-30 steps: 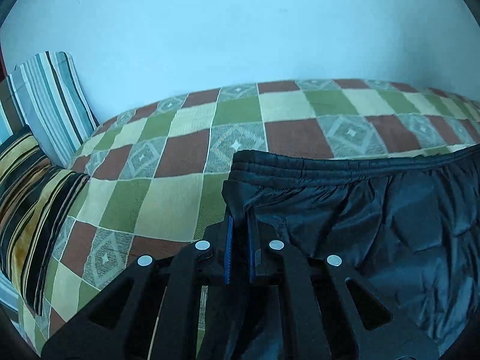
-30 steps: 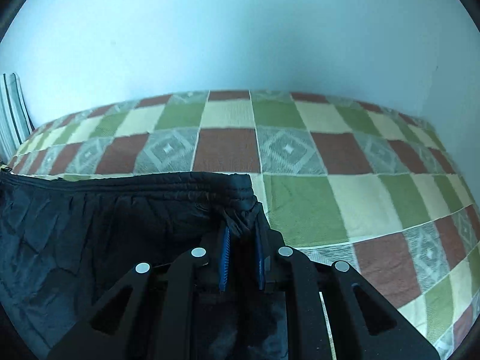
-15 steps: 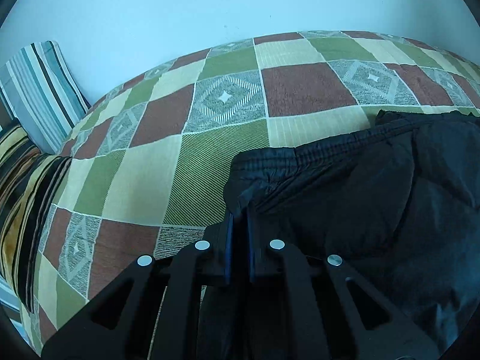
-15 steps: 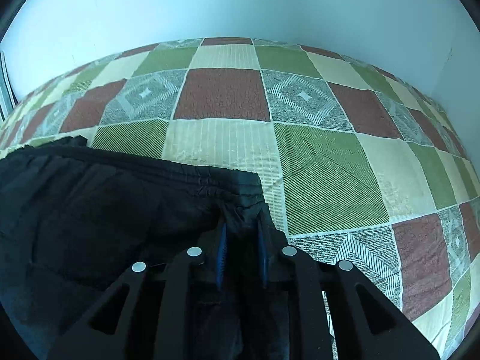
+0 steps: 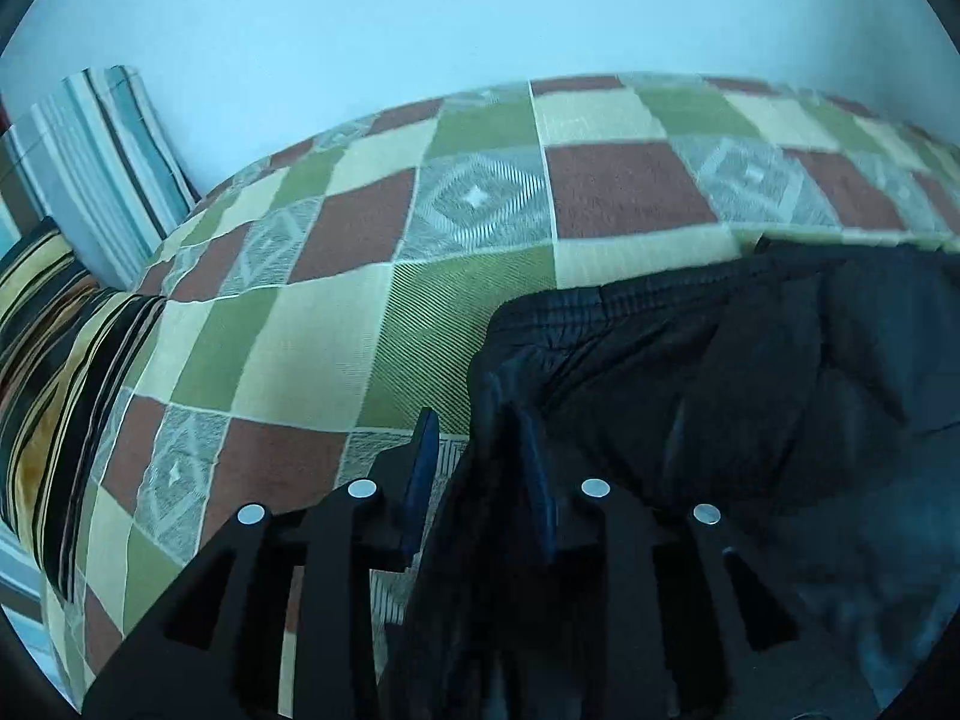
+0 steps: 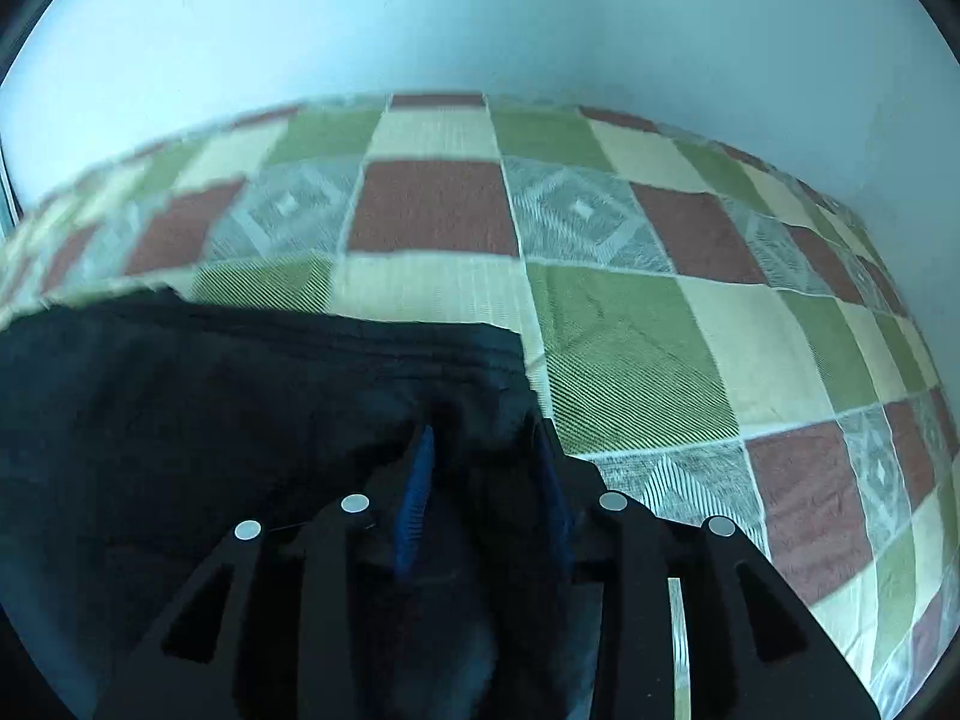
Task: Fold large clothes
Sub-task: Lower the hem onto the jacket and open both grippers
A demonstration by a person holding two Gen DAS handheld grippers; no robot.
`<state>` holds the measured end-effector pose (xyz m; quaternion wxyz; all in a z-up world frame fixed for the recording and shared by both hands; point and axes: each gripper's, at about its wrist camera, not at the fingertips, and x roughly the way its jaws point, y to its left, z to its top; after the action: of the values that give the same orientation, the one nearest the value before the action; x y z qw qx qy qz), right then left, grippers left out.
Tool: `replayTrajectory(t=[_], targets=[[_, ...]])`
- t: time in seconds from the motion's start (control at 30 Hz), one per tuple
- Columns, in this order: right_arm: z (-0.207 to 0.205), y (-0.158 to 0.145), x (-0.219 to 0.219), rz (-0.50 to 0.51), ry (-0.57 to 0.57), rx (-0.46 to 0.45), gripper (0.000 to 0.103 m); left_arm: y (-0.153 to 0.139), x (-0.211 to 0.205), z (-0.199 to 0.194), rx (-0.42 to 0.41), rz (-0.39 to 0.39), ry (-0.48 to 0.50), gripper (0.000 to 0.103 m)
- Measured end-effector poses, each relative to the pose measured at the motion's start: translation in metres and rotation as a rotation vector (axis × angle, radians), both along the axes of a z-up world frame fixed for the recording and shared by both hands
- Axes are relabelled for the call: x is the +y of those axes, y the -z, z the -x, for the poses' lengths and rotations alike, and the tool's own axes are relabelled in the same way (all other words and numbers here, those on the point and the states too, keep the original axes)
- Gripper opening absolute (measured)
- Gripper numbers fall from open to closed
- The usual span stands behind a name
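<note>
Left wrist view shows the left gripper (image 5: 480,450) with its jaws spread apart, the blue pads (image 5: 423,468) no longer pinching anything; the dark garment (image 5: 690,390) lies slack between and to the right of them, its elastic waistband corner resting on the checked bedspread (image 5: 312,330). A striped pillow (image 5: 96,162) leans against the wall at far left, with a second striped cushion (image 5: 54,372) nearer. In the right wrist view the right gripper (image 6: 480,462) is likewise released, jaws wide, with the garment's other waistband corner lying loose between them and dark cloth spreading off to the left. The garment sits on the near part of the bed, its waistband edge running left to right in front of both grippers, with open bedspread beyond it up to the wall. Judging by this, one fold seems laid down, since both corners rest on the bed and neither is held. The cloth looks bunched and creased near the middle, so smoothing and probably further folds appear to remain before the garment is compact.
</note>
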<state>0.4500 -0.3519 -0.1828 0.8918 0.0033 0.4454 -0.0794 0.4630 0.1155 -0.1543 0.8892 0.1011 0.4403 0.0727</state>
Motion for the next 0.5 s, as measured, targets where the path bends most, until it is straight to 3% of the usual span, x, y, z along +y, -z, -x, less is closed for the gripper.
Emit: replayTrajectory(t=[0.1, 0.17, 0.27, 0.4, 0.5], targets=[[0.015, -0.023, 0.015, -0.062, 0.001, -0.048, 0.036, -0.025, -0.01, 0.019, -0.032, 0.02, -0.012, 0.029], [0.028, -0.039, 0.037, -0.084, -0.02, -0.093, 0.036, -0.038, -0.023, 0.032, -0.058, 0.047, -0.001, 0.038], [0.04, -0.046, 0.071, -0.109, -0.055, -0.125, 0.038, -0.049, -0.052, 0.049, -0.084, 0.106, 0.011, 0.041], [0.041, -0.037, 0.113, -0.102, -0.1, -0.119, 0.042, -0.044, -0.1, 0.062, -0.11, 0.128, 0.063, 0.043], [0.037, -0.021, 0.133, -0.072, -0.1, -0.108, 0.042, -0.025, -0.127, 0.06, -0.113, 0.058, 0.087, 0.043]])
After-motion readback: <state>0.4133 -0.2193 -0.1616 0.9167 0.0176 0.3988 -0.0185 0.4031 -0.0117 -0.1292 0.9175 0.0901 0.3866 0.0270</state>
